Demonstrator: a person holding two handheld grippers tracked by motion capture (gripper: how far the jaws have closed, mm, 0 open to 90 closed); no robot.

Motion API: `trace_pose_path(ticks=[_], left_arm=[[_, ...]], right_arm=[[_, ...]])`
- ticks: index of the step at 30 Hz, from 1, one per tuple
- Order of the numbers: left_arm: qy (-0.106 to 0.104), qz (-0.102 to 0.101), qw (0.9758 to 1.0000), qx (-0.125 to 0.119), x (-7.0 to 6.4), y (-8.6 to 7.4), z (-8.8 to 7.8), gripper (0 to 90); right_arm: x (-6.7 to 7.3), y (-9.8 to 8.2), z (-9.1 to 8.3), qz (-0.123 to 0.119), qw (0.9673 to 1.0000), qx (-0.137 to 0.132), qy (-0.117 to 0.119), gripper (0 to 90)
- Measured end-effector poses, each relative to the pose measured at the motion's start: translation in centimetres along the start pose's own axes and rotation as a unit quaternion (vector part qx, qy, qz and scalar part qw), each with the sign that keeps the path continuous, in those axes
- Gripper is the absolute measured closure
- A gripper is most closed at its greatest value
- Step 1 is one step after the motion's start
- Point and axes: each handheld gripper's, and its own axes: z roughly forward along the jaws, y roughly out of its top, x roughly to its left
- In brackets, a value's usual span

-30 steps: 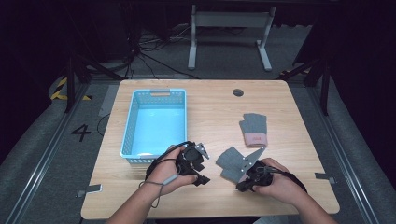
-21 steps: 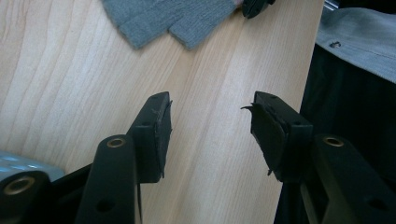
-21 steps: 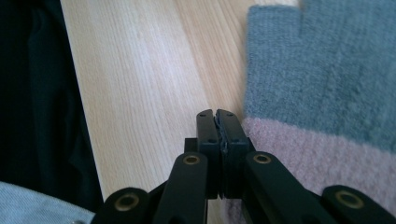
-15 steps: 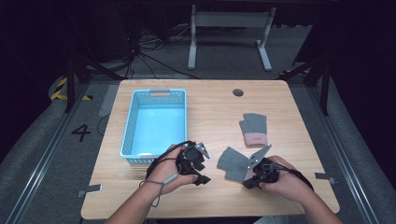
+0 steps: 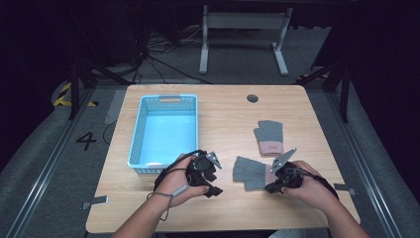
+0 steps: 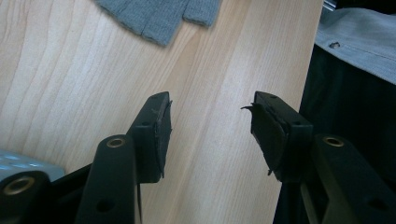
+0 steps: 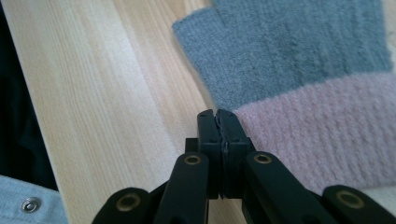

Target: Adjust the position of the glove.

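Grey knit glove (image 5: 250, 172) w/ pink cuff, flat on table, near front edge, fingers pointing left.

I count two grey knitted gloves with pink cuffs (image 5: 252, 172) (image 5: 269, 137) and one light-blue plastic basket (image 5: 140, 124) before me.

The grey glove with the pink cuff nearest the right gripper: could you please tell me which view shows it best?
The right gripper view: the nearer glove shows knit and pink cuff close up. The high view shows it whole but small; the left gripper view catches just its fingertips.
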Motion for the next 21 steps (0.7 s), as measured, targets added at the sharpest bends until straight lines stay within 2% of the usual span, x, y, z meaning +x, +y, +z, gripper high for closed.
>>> trace_pose_path(ticks=[2, 5, 10, 14, 15, 16, 17, 18, 21], left_arm=[[0.0, 0.0, 1.0, 0.0, 0.0, 0.0, 0.0, 48.7], [0.0, 0.0, 1.0, 0.002, 0.0, 0.0, 0.0, 48.7], [0.0, 0.0, 1.0, 0.001, 0.0, 0.0, 0.0, 48.6], [-0.001, 0.0, 1.0, 0.0, 0.1, 0.0, 0.0, 48.6], [-0.001, 0.0, 1.0, 0.001, 0.1, 0.0, -0.1, 48.5], [-0.001, 0.0, 1.0, 0.001, 0.1, 0.0, -0.1, 48.6], [-0.001, 0.0, 1.0, 0.0, 0.2, 0.0, -0.1, 48.6], [-0.001, -0.002, 1.0, 0.0, 0.2, 0.1, -0.1, 48.6], [-0.001, -0.001, 1.0, 0.0, 0.2, 0.1, -0.1, 48.5]], right_arm=[[-0.3, -0.1, -0.1, 0.004, 0.9999, 0.002, -0.014, 90.0], [-0.4, -0.2, -0.2, 0.01, 0.9997, 0.002, -0.022, 90.0], [-0.6, -0.3, -0.3, 0.013, 0.9996, -0.002, -0.026, 90.0], [-0.5, -0.2, -0.6, 0.017, 0.9997, -0.01, -0.016, 90.0], [-0.3, -0.1, -1.0, 0.014, 0.9996, -0.022, -0.008, 90.0], [-0.3, -0.1, -1.0, 0.014, 0.9996, -0.022, -0.008, 90.0], [-0.1, 0.1, -1.6, 0.014, 0.9991, -0.039, -0.01, 90.0], [-0.1, 0.1, -1.6, 0.014, 0.9991, -0.039, -0.01, 90.0], [-0.1, 0.4, -2.5, 0.025, 0.9968, -0.069, -0.03, 90.0]])
